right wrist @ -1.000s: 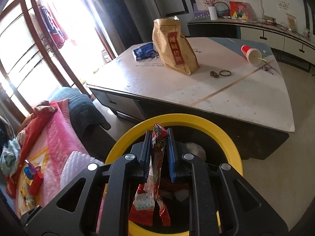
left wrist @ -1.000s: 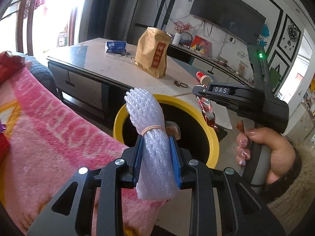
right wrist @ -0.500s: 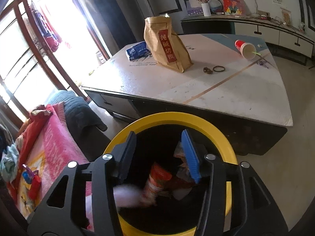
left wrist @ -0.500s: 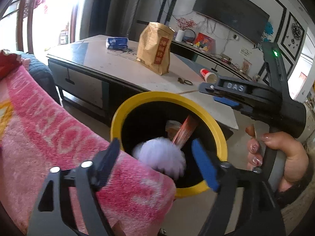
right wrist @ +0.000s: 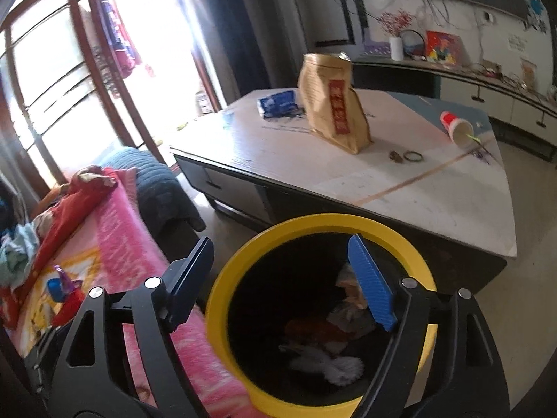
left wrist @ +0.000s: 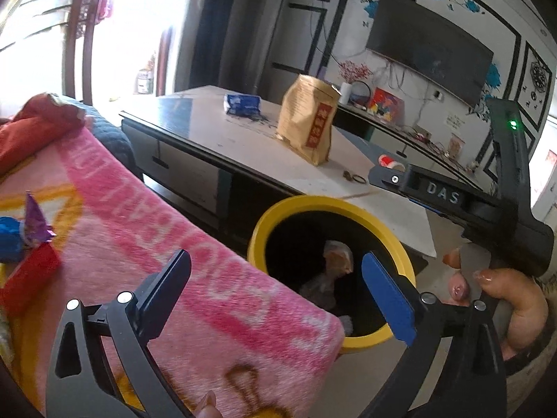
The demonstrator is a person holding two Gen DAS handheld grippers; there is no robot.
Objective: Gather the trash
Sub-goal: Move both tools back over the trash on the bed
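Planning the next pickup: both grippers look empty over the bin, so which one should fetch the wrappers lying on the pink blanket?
Left, probably. The left gripper is open, and the wrappers lie close on its side of the pink blanket. The right gripper, also open, hangs over the yellow bin, farther away.

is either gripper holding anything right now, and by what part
Nothing is held. The left gripper and right gripper are both open and empty above the yellow bin.

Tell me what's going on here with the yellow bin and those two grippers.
A person is collecting trash with two handheld grippers. Both the left gripper and the right gripper hang open and empty over the yellow bin, where a white foam wrap and a red wrapper lie inside.
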